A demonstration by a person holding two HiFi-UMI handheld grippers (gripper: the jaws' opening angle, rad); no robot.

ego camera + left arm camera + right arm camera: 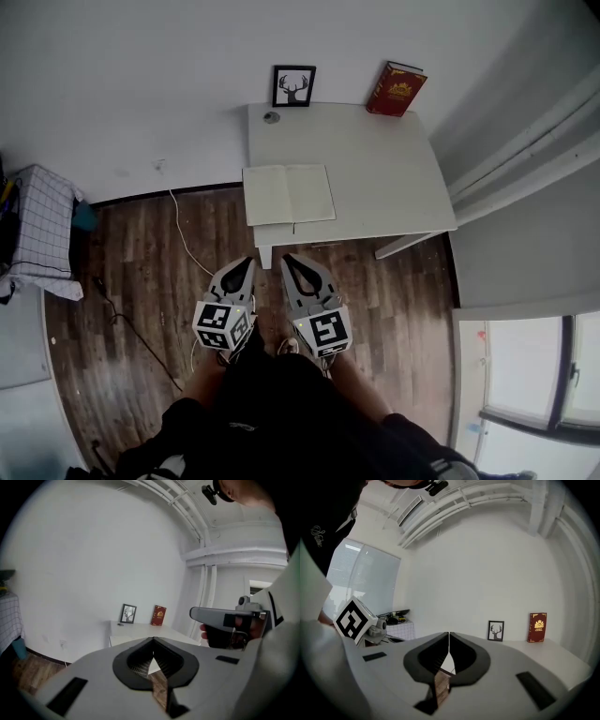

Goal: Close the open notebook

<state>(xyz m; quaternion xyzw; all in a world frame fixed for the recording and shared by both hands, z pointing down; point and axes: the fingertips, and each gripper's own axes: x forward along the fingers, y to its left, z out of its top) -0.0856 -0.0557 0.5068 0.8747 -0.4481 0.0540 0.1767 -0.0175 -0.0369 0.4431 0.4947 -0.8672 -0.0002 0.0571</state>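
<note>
The notebook point(288, 194) lay open and flat, blank pages up, on the white table point(375, 169). It sat at the table edge nearest the tongs, ahead of both tips and clear of them. The left tongs point(246, 265) and right tongs point(291, 262) hung side by side close to the person's body. They were over the wooden floor point(141, 281), short of the table, tips pointed toward the notebook.

In the left gripper view the left tongs point(153, 639) were clenched, tips meeting with nothing between them. The right gripper view showed the right tongs point(448, 634) clenched and empty in the same way.

Beyond the notebook, at the far side of the table from the tongs, a framed deer picture point(293, 86) stood against the wall. A red book point(396, 89) leaned upright further to the right. To the left of the left tongs a white cable point(183, 239) trailed across the floor. Further left still was a checked cloth point(42, 230).
</note>
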